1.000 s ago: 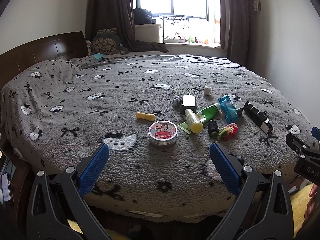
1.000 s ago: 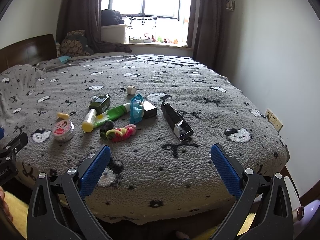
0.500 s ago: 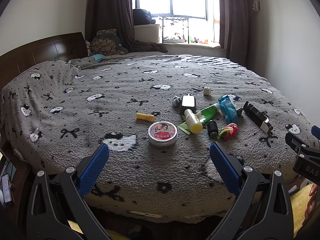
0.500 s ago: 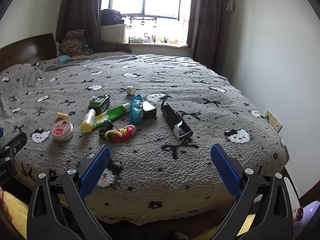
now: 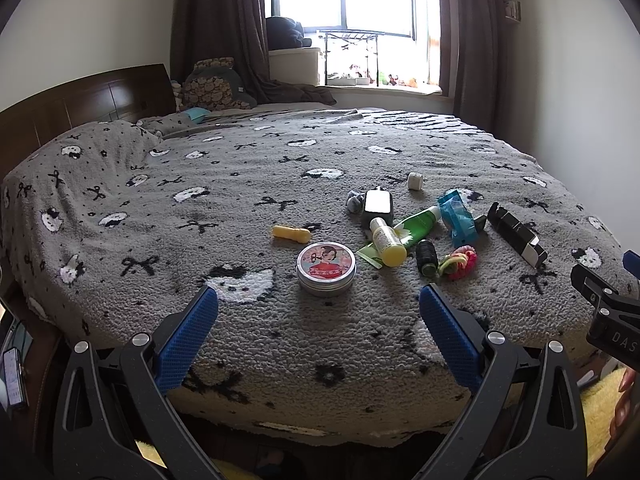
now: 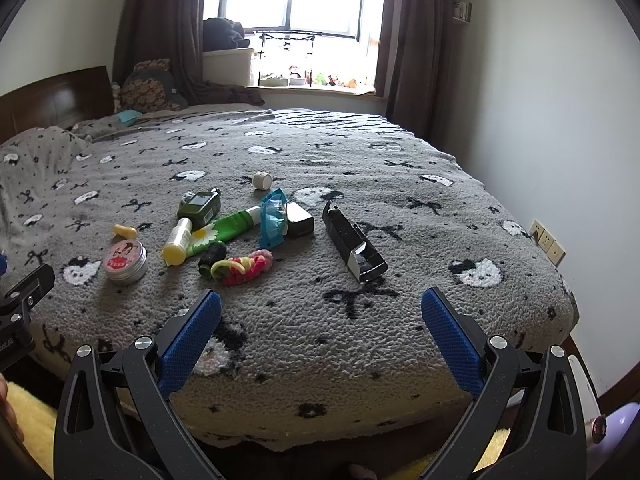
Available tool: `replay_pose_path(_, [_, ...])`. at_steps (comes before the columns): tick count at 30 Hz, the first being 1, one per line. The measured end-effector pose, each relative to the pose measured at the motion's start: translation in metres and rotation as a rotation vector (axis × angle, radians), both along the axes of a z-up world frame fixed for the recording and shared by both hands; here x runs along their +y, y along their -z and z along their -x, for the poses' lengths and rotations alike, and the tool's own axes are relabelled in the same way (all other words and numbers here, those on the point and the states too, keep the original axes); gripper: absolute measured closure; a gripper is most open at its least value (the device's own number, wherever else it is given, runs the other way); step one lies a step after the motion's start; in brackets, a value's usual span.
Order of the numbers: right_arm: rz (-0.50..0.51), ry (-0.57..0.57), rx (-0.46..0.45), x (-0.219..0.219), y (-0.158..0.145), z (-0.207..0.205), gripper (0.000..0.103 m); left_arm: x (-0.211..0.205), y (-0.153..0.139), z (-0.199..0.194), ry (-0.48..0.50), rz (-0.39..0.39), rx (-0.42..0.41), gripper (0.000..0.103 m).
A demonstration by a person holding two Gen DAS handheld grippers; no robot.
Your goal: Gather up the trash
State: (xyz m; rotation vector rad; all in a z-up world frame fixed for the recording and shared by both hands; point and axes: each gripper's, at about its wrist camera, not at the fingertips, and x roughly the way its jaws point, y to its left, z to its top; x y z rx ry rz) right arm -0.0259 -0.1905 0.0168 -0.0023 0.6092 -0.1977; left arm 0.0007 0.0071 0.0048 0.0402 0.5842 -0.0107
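Note:
A cluster of small items lies on the grey bedspread [image 5: 200, 208]: a round tin [image 5: 326, 267] [image 6: 125, 261], a yellow-capped bottle [image 5: 387, 241] [image 6: 177, 241], a green tube [image 5: 418, 222] [image 6: 228, 226], a blue wrapper [image 5: 458, 218] [image 6: 274, 216], a black box [image 5: 518, 234] [image 6: 354, 242], hair ties [image 5: 459, 264] [image 6: 244, 266] and a small yellow piece [image 5: 291, 234] [image 6: 125, 231]. My left gripper [image 5: 318, 322] is open and empty, just short of the tin. My right gripper [image 6: 320, 326] is open and empty, in front of the black box.
The bed's front edge [image 5: 320, 428] lies under both grippers. A wooden headboard [image 5: 80, 108] and pillows are at the far left. A window sill with toys [image 6: 316, 80] is at the back. A wall with sockets [image 6: 548, 240] is to the right.
Both grippers have drifted very slightly; the items sit a touch higher in the views. Nothing was taken hold of or moved.

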Motion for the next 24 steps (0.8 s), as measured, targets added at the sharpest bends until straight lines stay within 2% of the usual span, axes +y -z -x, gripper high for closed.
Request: replay_pose_path(24, [0.004,0.012,-0.019,-0.0011,0.0007,0.0013,0.003,-0.0003,0.0011,-0.0002,-0.001,0.0,0.002,0.008])
